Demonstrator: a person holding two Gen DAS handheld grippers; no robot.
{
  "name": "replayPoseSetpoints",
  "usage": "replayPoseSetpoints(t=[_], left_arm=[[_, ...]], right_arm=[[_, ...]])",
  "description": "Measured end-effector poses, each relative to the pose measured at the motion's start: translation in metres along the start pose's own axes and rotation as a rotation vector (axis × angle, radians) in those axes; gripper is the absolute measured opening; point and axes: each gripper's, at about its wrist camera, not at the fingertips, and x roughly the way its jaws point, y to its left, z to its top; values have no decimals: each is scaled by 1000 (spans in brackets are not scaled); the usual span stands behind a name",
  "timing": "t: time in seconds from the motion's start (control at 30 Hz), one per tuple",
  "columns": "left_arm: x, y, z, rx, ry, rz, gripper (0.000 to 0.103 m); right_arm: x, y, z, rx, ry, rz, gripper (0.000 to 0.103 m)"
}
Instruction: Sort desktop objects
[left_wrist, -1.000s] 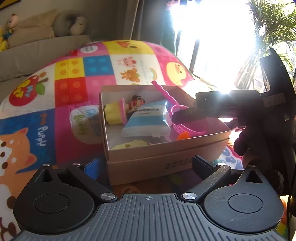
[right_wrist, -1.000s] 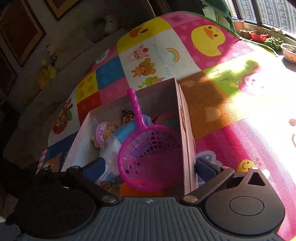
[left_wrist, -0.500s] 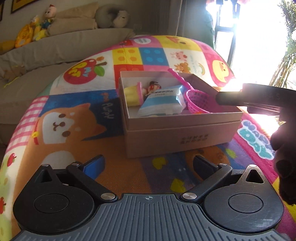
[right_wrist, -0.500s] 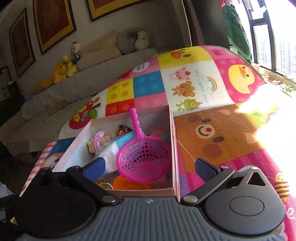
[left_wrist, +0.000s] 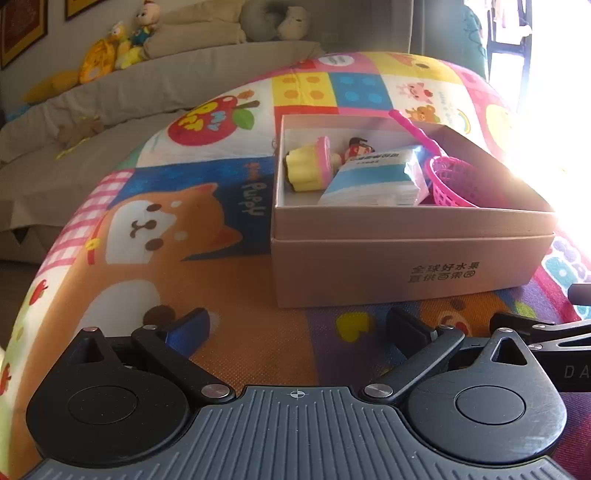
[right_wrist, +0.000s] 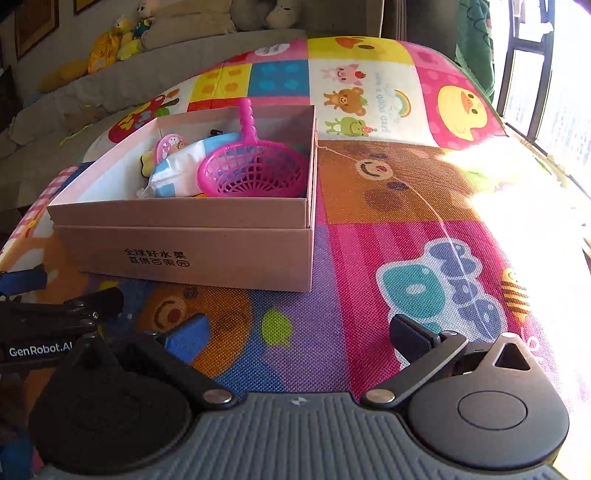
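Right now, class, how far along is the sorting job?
Done: the pink net, tissue pack and cupcake toy lie in the cardboard box. In hand: nothing; left gripper and right gripper are open. Left: no loose items visible on the mat.

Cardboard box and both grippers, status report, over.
Left gripper open, empty. Right gripper open, empty. Cardboard box holds pink scoop net, tissue pack, cupcake toy. Nothing blocking.

Box (left_wrist: 406, 266) on the mat (left_wrist: 207, 295); net (right_wrist: 255, 170) inside, right of the packet (right_wrist: 177, 170).
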Motion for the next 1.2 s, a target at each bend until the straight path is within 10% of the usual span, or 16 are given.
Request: replayPoseSetpoints(t=[1.2], left_arm=[[2,0,-1,-16,-19,9,103]], right_arm=[[5,0,-1,29,-82,-14,103]])
